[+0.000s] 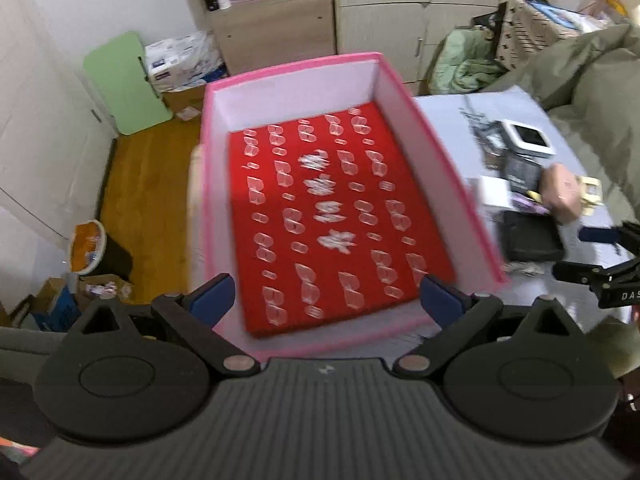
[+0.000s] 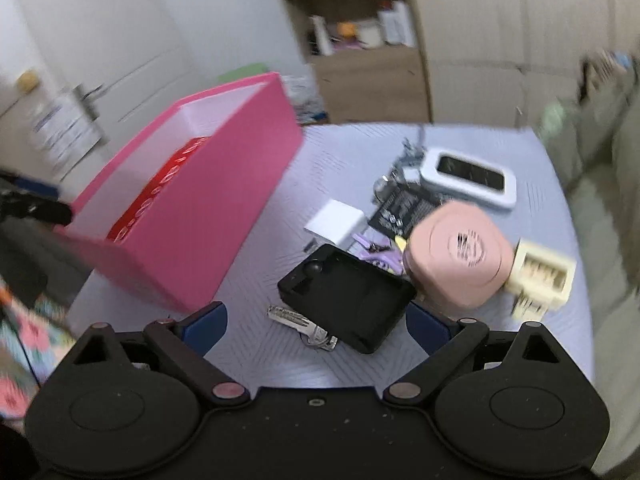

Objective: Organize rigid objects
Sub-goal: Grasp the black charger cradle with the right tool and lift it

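Note:
A pink box (image 1: 296, 65) with white inner walls and a red patterned floor stands empty on the pale table (image 2: 344, 152). My left gripper (image 1: 326, 296) hangs open over the box's near edge with nothing between its fingers. To the right of the box lie a black square case (image 2: 348, 296), a bunch of keys (image 2: 304, 326), a pink rounded case (image 2: 460, 256), a cream plug adapter (image 2: 540, 276), a white cube (image 2: 336, 220) and a white-rimmed device (image 2: 468, 174). My right gripper (image 2: 316, 320) is open, low over the keys and the black case, touching neither.
Small purple clips (image 2: 380, 254) and a black patterned item (image 2: 404, 206) lie among the pile. Olive bedding (image 1: 592, 80) borders the table on the right. Wooden floor (image 1: 152, 184), a green board (image 1: 124, 80) and a shelf unit (image 1: 264, 12) lie beyond the box.

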A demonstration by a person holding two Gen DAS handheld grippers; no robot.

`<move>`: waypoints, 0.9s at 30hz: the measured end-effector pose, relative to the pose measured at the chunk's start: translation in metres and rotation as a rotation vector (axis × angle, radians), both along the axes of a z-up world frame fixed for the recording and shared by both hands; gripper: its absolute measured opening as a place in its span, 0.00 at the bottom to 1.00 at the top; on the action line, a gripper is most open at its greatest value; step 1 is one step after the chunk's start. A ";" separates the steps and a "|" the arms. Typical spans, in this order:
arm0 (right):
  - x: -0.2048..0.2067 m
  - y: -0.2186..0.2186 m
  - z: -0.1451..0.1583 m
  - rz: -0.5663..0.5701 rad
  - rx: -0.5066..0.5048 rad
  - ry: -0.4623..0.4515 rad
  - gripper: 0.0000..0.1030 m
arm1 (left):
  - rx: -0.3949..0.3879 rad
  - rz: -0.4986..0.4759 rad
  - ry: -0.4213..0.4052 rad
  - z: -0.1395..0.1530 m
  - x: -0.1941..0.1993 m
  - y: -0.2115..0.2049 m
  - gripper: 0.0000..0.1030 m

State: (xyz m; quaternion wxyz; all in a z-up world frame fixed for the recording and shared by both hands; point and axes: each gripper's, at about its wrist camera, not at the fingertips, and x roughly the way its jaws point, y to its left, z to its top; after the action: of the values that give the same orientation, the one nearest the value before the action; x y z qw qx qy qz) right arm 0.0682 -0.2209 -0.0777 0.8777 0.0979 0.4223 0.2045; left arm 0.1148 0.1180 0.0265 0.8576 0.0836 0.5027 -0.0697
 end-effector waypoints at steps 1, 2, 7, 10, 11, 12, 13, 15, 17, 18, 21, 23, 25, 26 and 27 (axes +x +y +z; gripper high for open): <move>0.003 0.004 -0.004 -0.037 -0.002 0.015 0.95 | 0.006 0.007 0.000 0.000 0.005 0.006 0.97; 0.005 0.008 -0.008 -0.089 -0.017 0.031 0.96 | 0.011 0.015 0.000 0.000 0.011 0.013 0.97; 0.012 0.029 -0.019 -0.192 -0.093 0.064 0.96 | -0.003 0.058 0.032 -0.012 0.039 0.045 0.94; 0.017 0.036 -0.021 -0.244 -0.091 0.077 0.96 | -0.007 0.069 0.053 -0.029 0.052 0.058 0.84; 0.018 0.039 -0.023 -0.273 -0.097 0.072 0.96 | -0.011 0.070 0.057 -0.033 0.056 0.061 0.81; 0.018 0.041 -0.023 -0.299 -0.100 0.066 0.96 | -0.019 0.069 0.062 -0.037 0.060 0.065 0.77; 0.019 0.044 -0.025 -0.330 -0.108 0.062 0.96 | -0.026 0.069 0.064 -0.040 0.062 0.068 0.73; 0.020 0.053 -0.029 -0.356 -0.143 0.065 0.96 | -0.028 0.071 0.049 -0.042 0.067 0.072 0.72; 0.022 0.061 -0.032 -0.364 -0.189 0.063 0.96 | -0.007 0.068 0.023 -0.046 0.070 0.073 0.72; 0.023 0.063 -0.032 -0.366 -0.205 0.058 0.96 | 0.001 0.065 0.015 -0.048 0.071 0.073 0.71; 0.027 0.065 -0.037 -0.379 -0.221 0.069 0.98 | 0.045 0.057 -0.025 -0.055 0.074 0.069 0.63; 0.030 0.068 -0.038 -0.382 -0.243 0.068 0.98 | 0.074 0.046 -0.055 -0.057 0.075 0.067 0.60; 0.032 0.069 -0.038 -0.382 -0.256 0.071 0.98 | 0.078 0.043 -0.067 -0.060 0.078 0.068 0.52; 0.034 0.069 -0.039 -0.379 -0.259 0.073 0.98 | 0.072 0.042 -0.066 -0.061 0.080 0.070 0.49; 0.036 0.070 -0.039 -0.377 -0.264 0.071 0.98 | 0.063 0.040 -0.059 -0.063 0.083 0.071 0.39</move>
State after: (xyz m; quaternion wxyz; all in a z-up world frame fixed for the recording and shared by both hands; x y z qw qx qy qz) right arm 0.1037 -0.1510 -0.1169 0.8901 0.0666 0.4503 -0.0235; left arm 0.1976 0.1889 -0.0368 0.8702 0.1028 0.4807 -0.0342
